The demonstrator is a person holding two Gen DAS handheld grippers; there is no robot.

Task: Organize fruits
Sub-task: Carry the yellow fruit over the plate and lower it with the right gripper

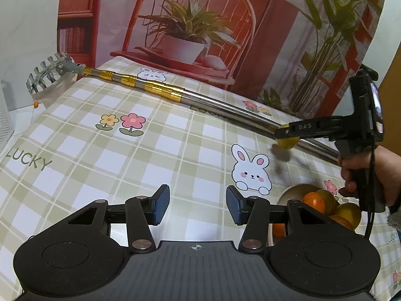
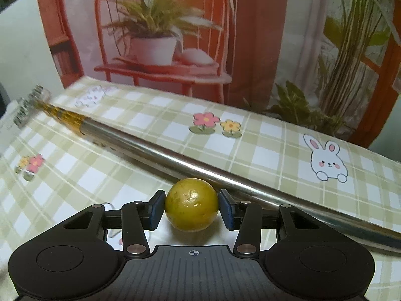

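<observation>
The right gripper (image 2: 191, 207) clamps a yellow-green fruit (image 2: 191, 204) above the table (image 1: 155, 150), beside the metal pole (image 2: 175, 161). The left gripper (image 1: 198, 204) gapes empty. The bowl (image 1: 292, 193) near the front edge already holds several oranges (image 1: 314, 202); this fruit seems left to add.

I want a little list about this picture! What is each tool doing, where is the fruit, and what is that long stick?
right tool: shut on a yellow-green fruit, held above the tablecloth
left tool: open, holding nothing
bowl: on the table's near right, holding several orange fruits
long pole: metal, gold bands, lying across the checked tablecloth
pole head: pronged basket at the far left end
</observation>
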